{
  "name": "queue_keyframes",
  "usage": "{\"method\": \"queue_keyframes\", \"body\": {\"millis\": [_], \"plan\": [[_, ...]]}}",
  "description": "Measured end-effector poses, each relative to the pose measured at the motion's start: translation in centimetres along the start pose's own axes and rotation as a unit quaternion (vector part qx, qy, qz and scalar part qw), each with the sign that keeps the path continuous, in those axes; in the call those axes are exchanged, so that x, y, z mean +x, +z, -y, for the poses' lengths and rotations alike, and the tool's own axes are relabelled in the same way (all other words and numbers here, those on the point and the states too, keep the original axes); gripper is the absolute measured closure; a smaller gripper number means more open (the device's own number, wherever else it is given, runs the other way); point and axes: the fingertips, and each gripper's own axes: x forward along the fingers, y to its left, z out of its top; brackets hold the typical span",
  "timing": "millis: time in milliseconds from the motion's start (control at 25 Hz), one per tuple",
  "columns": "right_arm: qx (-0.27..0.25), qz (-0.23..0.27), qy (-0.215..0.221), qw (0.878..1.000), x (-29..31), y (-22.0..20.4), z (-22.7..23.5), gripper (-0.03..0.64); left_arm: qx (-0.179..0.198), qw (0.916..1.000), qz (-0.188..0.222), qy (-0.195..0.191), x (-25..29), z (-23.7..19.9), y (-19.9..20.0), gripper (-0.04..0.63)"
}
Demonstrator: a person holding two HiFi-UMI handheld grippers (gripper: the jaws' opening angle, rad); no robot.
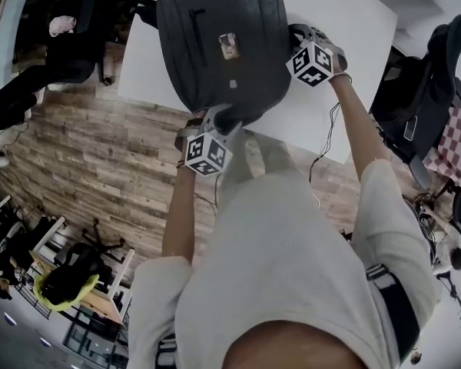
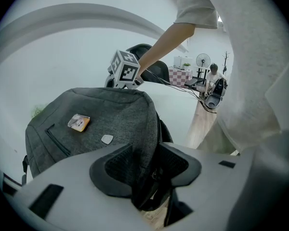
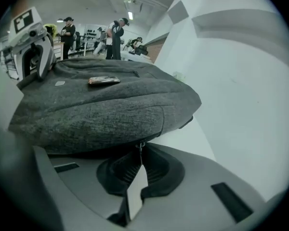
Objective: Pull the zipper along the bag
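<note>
Jaws of the left gripper [image 2: 151,170] stand partly apart and press on a thick fold of the backpack [image 2: 101,124] at its near edge, so the dark fabric fills the gap between the pads. From the head view, this gripper [image 1: 224,118] sits at the near end of the bag, where the bag hangs a little over the near edge of the white table [image 1: 353,21].

The backpack [image 1: 223,37] lies flat on the table, between the two grippers. It is made of dark grey woven cloth with a rounded outline. On its upper face there is a small orange and white tag [image 2: 79,122], a small pale patch [image 2: 107,139] beside it, and a slanted pocket slit [image 2: 58,141] further to the left.

At the right side of the bag, further away, the right gripper [image 3: 140,159] has its jaws closed together. They pinch the thin metal zipper pull [image 3: 140,147], which hangs from the seam under the bulging edge of the bag.

Beyond the table, a wooden floor [image 1: 100,167] is seen on the left.
</note>
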Motion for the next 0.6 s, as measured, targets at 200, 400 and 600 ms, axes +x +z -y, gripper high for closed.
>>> {"method": "queue_keyframes", "body": {"millis": [200,400,600], "plan": [[-0.105,-0.069,-0.023,0.992,0.0,-1.4,-0.6,0.604,-0.021,0.9998,-0.007,0.001,0.2,-0.4,-0.2,0.405],[-0.130,-0.115,-0.037,0.984,-0.3,-2.4,-0.9,0.604,-0.032,0.9994,-0.011,0.001,0.4,-0.7,-0.4,0.408],[-0.122,-0.134,-0.044,0.982,-0.7,-3.0,-1.5,0.604,-0.042,0.9990,-0.015,0.002,0.5,-0.7,-0.5,0.408]]}}
